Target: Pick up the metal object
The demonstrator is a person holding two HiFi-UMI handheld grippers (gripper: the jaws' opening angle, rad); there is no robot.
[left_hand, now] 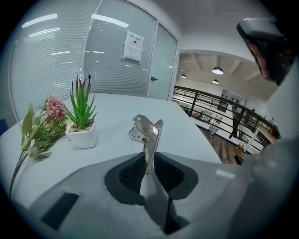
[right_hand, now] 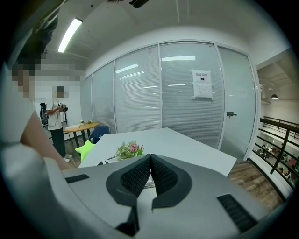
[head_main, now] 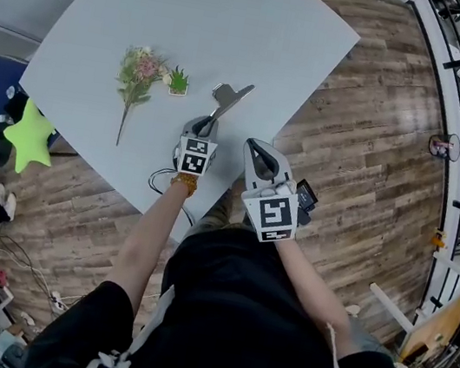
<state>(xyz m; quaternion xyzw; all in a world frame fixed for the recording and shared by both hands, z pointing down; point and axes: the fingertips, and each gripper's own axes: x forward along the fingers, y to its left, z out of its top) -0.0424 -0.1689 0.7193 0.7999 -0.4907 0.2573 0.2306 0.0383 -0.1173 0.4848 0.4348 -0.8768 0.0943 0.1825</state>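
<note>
grey table (head_main: 241, 22), metal object (left_hand: 148, 135) between left tool's (left_hand: 148, 159) jaws

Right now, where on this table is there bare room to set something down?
The far half of the pale grey table is bare, also its right corner beyond the shiny metal bracket. It is crowded in the near half, around the pink flower sprig, small green potted plant and left gripper.

Right claw (right_hand: 150, 157), jaws together.

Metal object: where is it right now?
In the head view the metal object sits right of the small potted plant, its near end between the jaws of the left hand-held gripper.
</note>
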